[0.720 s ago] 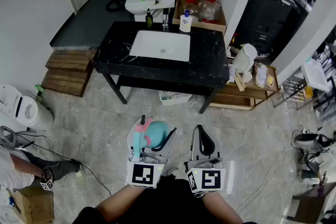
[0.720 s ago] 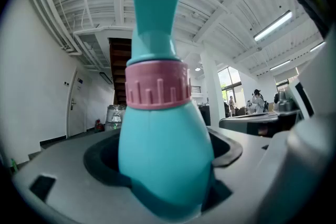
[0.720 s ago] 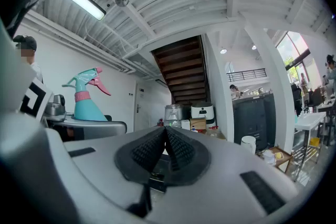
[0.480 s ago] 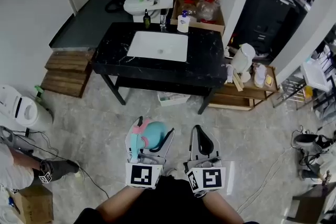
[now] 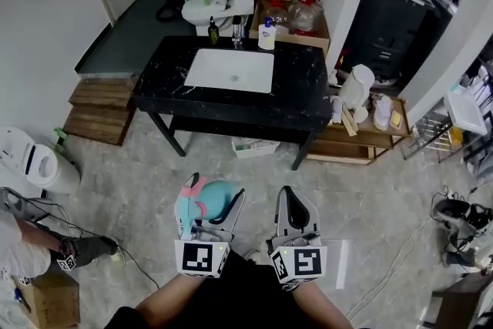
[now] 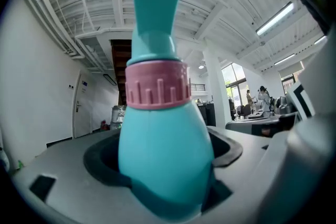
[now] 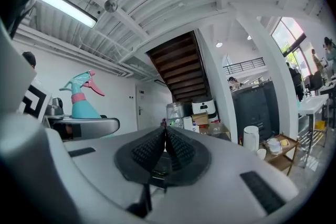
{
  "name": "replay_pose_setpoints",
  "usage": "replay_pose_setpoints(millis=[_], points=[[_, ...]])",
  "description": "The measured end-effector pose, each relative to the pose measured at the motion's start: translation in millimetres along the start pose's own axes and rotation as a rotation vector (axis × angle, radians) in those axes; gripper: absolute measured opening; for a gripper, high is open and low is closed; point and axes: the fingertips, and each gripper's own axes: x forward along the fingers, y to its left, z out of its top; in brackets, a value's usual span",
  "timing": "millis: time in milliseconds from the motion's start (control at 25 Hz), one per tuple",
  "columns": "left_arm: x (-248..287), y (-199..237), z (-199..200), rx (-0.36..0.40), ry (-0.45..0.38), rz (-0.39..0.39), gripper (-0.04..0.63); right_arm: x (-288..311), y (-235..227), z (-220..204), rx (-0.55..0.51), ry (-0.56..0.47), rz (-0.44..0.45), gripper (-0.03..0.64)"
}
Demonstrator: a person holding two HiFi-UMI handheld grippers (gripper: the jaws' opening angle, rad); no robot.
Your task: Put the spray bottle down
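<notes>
**Spray bottle clamped in the left gripper, held above the floor**

No brand or wording can be read on the spray bottle. Its teal body shows plain in the left gripper view, with only a ribbed pink collar round the neck. The only clear print is the black-and-white square marker on each gripper's cube, a pattern rather than text. A white pump bottle at the back of the black counter carries a blue label, too small to read.

The left gripper has its jaws wide apart and pressed on the bottle's round body, one on each side. The bottle stands upright between them, held in the air over the pale stone floor, well short of the counter and its white sink.

The right gripper is just beside the left one. Its ribbed black pads meet with nothing between them.

In the left gripper view the bottle's spray head is cut off by the top edge, and its base sits hidden down between the jaws. The right gripper view shows the pink trigger off to the left, small. The person's forearms run out of the head view at the bottom.
</notes>
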Motion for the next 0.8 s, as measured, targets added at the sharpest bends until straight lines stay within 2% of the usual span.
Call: replay_pose_setpoints(millis=[480, 800], points=[[23.3, 18.1, -1.3, 0.004, 0.016, 0.043, 0.423, -1.5, -28.6, -5.8, 0.004, 0.016, -0.025, 0.015], [69.7, 36.2, -19.2, -0.02, 0.021, 0.022, 0.423, 36.6, -39.3, -12.2, -0.012, 0.023, -0.047, 0.015]])
